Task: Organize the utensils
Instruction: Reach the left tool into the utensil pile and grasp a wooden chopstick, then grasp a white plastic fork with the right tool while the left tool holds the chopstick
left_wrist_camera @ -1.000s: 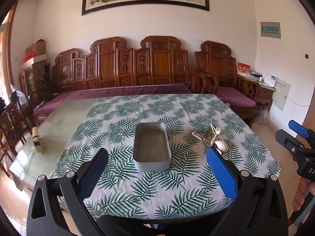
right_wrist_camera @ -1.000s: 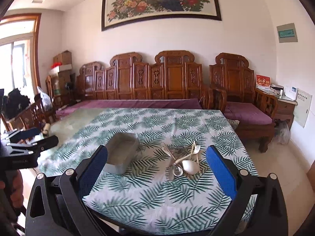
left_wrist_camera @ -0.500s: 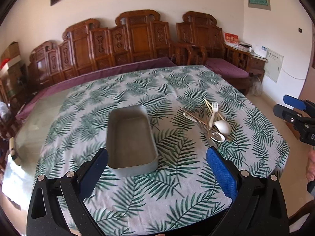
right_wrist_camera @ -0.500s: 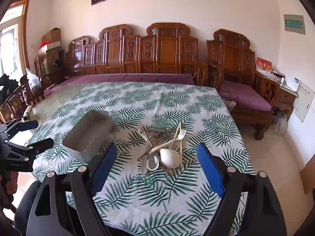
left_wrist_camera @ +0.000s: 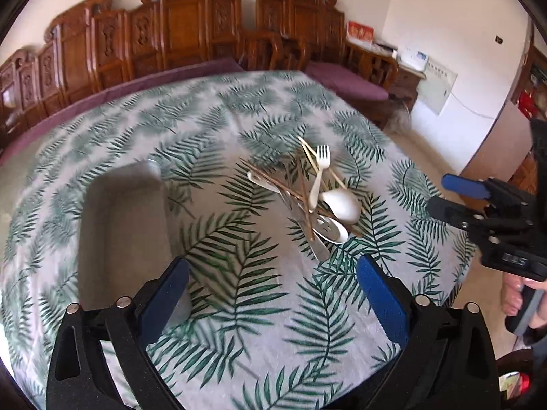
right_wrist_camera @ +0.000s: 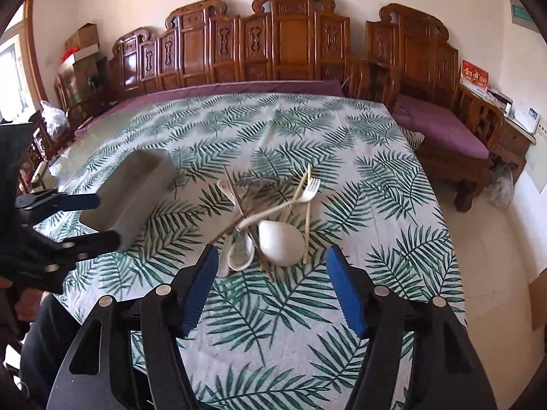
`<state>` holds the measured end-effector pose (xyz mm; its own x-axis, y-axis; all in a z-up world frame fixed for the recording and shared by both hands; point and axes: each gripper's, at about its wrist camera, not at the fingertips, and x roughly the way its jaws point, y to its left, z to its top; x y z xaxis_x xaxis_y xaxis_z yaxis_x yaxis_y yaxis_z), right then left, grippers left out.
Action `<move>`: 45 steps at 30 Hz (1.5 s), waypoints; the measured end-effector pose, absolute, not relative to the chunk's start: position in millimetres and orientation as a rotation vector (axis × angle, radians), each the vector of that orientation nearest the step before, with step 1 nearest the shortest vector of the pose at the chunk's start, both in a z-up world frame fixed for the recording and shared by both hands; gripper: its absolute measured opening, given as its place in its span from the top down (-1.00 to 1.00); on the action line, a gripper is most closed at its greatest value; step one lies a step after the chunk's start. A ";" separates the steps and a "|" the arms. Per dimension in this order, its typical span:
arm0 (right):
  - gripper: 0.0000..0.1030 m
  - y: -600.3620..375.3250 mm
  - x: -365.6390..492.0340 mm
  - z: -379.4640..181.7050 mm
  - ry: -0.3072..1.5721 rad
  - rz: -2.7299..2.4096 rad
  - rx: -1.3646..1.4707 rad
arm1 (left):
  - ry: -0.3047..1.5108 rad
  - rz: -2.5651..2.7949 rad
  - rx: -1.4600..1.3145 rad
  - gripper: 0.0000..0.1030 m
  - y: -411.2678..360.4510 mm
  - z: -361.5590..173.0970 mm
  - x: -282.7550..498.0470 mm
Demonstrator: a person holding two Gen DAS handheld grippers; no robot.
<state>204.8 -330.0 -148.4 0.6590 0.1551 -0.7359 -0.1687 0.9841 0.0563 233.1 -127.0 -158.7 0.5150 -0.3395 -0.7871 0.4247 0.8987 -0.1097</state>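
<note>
A tangled pile of utensils [left_wrist_camera: 307, 201] [right_wrist_camera: 270, 218] lies on the palm-leaf tablecloth: a white fork [left_wrist_camera: 321, 164], a white spoon [right_wrist_camera: 280, 242], chopsticks and metal pieces. A grey rectangular tray [left_wrist_camera: 123, 232] [right_wrist_camera: 136, 188] sits empty to the pile's left. My left gripper [left_wrist_camera: 273, 290] [right_wrist_camera: 102, 218] hovers over the cloth between tray and pile, jaws wide and closing slightly, with nothing between them. My right gripper [right_wrist_camera: 272, 266] [left_wrist_camera: 439, 194] hangs just short of the pile, its jaws closing, and the spoon lies just beyond its fingertips, untouched.
The table edge [right_wrist_camera: 441, 212] drops off to the right, onto a bare floor. Carved wooden benches with purple cushions [right_wrist_camera: 441, 126] line the far side and the right. A person's hand [left_wrist_camera: 516, 297] holds the right gripper's handle.
Both grippers have come down and forward toward the table, tilting downward. The right gripper's jaws have narrowed and now sit close to the pile. The utensils and tray lie as before.
</note>
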 end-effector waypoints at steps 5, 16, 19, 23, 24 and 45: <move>-0.32 -341.9 207.9 -156.4 0.853 0.167 -0.020 | 0.987 -0.489 0.099 -0.47 -149.4 -185.7 259.1; -0.32 -352.5 228.0 -177.9 0.922 0.134 0.021 | 1.109 -0.539 0.058 0.32 -191.3 -230.3 307.7; -0.32 -351.3 232.8 -178.2 0.937 0.127 0.015 | 1.136 -0.552 0.047 0.66 -195.5 -237.8 312.2; -0.32 -351.3 240.3 -180.2 0.965 0.110 0.013 | 1.144 -0.558 0.021 0.91 -188.8 -234.7 310.0; -0.32 -351.1 242.5 -181.0 0.971 0.108 0.013 | 1.149 -0.566 0.023 0.92 -186.9 -233.4 308.5; 0.18 -320.4 372.0 -240.2 1.092 0.079 0.246 | 1.008 -0.579 -0.009 0.92 -108.2 -171.2 289.1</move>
<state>372.0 -320.4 -240.2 0.4609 0.1839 -0.8682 0.0572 0.9701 0.2359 289.1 -108.2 -171.2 0.3970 -0.4611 -0.7936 0.4526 0.8505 -0.2678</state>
